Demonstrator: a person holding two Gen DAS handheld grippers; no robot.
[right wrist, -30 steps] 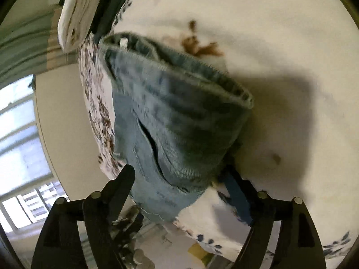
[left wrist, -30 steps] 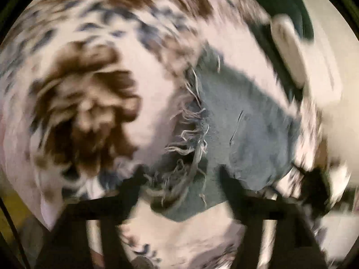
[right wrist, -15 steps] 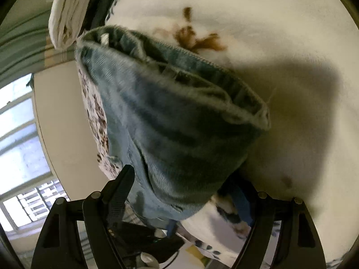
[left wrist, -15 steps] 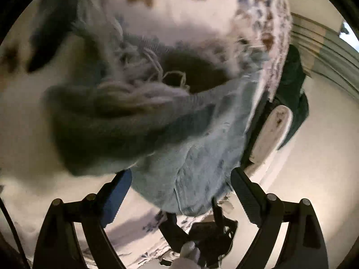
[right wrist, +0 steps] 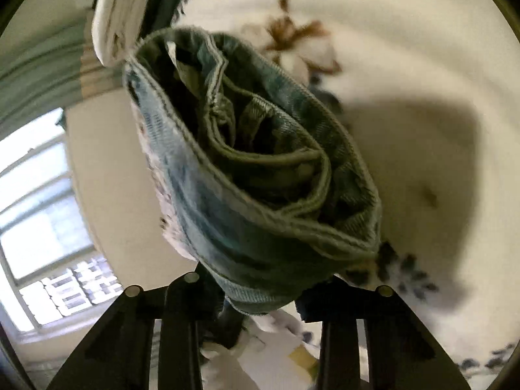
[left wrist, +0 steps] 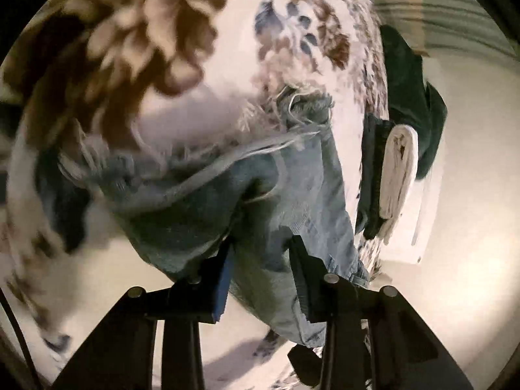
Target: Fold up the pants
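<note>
**Both grippers now clamped on the denim; garment gathered and lifted off the bedspread**

Left gripper (left wrist: pixel 261 255): the fingers have drawn in from the wide spread of half a second ago and now pinch a fold of the pants (left wrist: pixel 276 195). Denim fills the gap between the fingers and hangs below them. The frayed hem (left wrist: pixel 292 110) lies ahead of the fingertips, against the floral bedspread (left wrist: pixel 162 48). Ahead and to the right, a folded white item (left wrist: pixel 399 175) and dark green clothing (left wrist: pixel 409 97) sit at the bedspread's edge, well apart from the denim.

Right gripper (right wrist: pixel 260 289): closed on the waistband end of the pants (right wrist: pixel 260 169). The fingertips are largely hidden by cloth, but denim is wedged between them. The waistband (right wrist: pixel 292 159) bulges open straight ahead, its inner seams showing. A second ago that edge lay flatter on the bedspread (right wrist: pixel 406 48); it now stands bunched toward the camera, with a deep shadow to the right, suggesting it is raised. The window (right wrist: pixel 42 214) lies to the left.

Assessment: with hem end and waist end each held, the lengthwise fold appears under way; the ends look ready to be brought together. The cloth is bunched rather than flat, so the fold may land creased unless tensioned first. Motion blur limits detail in the left view.
</note>
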